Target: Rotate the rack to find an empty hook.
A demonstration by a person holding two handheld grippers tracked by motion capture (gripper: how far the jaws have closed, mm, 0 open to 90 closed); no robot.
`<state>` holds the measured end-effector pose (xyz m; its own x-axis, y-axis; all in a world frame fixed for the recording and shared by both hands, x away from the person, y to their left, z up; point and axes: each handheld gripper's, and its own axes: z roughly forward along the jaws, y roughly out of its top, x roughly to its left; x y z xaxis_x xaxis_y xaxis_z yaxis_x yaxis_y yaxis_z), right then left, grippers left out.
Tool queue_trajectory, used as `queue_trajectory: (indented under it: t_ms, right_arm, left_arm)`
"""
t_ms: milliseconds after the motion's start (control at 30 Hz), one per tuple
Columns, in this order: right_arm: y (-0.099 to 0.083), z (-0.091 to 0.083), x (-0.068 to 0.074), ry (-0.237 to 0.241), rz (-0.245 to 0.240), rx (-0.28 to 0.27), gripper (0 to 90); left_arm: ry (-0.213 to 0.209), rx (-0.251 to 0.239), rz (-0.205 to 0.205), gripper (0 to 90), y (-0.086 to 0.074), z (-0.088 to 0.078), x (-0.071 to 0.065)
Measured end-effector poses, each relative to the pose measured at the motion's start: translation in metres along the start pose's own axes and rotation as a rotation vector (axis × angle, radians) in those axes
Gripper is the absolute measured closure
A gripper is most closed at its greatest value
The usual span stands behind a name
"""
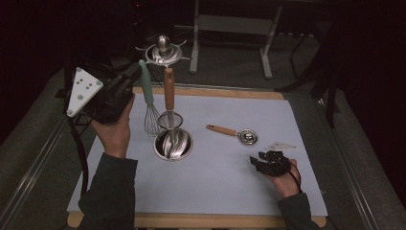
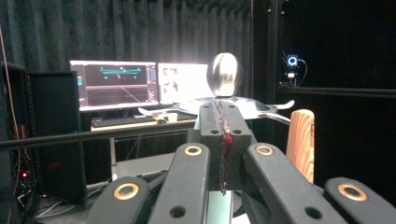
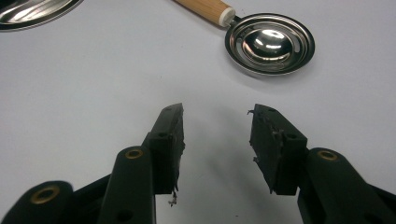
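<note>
Above the left side of the table [image 1: 225, 191], the left tongs [image 1: 130, 75] were clamped on the mint-green handle of a wire whisk [image 1: 149, 103], keeping it upright over the round steel bowl [image 1: 173, 143], while the right tongs [image 3: 215, 122] rested wide and empty near the wooden-handled steel scoop [image 3: 269, 43].

A pale counter [image 1: 215, 182] with a wooden edge carries a steel bowl [image 1: 173, 143] left of centre and, well apart to its right, a wooden-handled measuring spoon [image 1: 237, 133].
</note>
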<state>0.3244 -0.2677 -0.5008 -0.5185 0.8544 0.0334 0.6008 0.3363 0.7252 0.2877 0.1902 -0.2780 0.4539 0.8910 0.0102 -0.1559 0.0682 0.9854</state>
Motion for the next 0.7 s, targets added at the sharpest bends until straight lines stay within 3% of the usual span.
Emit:
queue_trajectory:
  t_ms: [700]
  right_arm:
    - [-0.001, -0.001, -0.002, 0.003, 0.010, -0.004, 54.1]
  left_arm:
    - [0.042, 0.043, -0.016, 89.9, 0.003, 0.013, 0.020]
